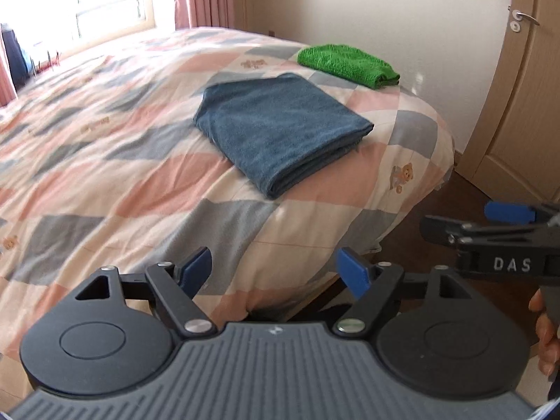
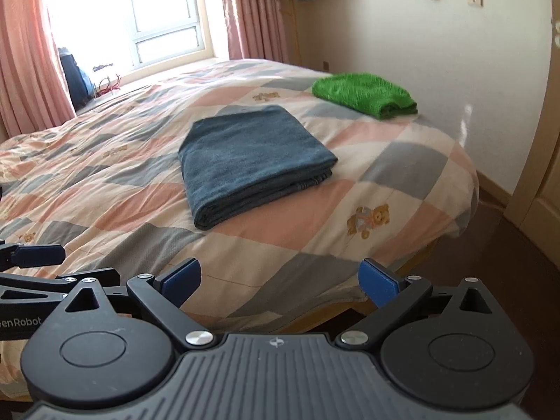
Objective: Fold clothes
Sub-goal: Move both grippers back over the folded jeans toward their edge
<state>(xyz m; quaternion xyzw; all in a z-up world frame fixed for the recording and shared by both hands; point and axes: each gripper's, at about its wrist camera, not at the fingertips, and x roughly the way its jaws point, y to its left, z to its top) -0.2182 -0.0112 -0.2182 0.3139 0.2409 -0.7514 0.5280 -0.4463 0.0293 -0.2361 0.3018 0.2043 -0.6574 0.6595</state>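
A folded blue towel (image 1: 280,129) (image 2: 252,161) lies flat on the patchwork quilt (image 1: 105,133) (image 2: 105,182) near the bed's foot corner. Beyond it, close to the far edge, rests a folded green towel (image 1: 346,64) (image 2: 364,98). My left gripper (image 1: 276,271) hangs short of the bed's near edge, open, with nothing between its blue pads. My right gripper (image 2: 281,281) is likewise open and empty, a good way back from the blue towel. Each gripper shows at the other view's side: the right gripper (image 1: 497,227) and the left gripper (image 2: 31,262).
A window with pink curtains (image 2: 252,10) stands behind the bed. A wooden door (image 1: 525,87) is at the right, with dark wood floor (image 2: 507,280) beside the bed. A dark bag (image 2: 75,77) sits by the windowsill. A hand (image 1: 544,336) holds the right gripper.
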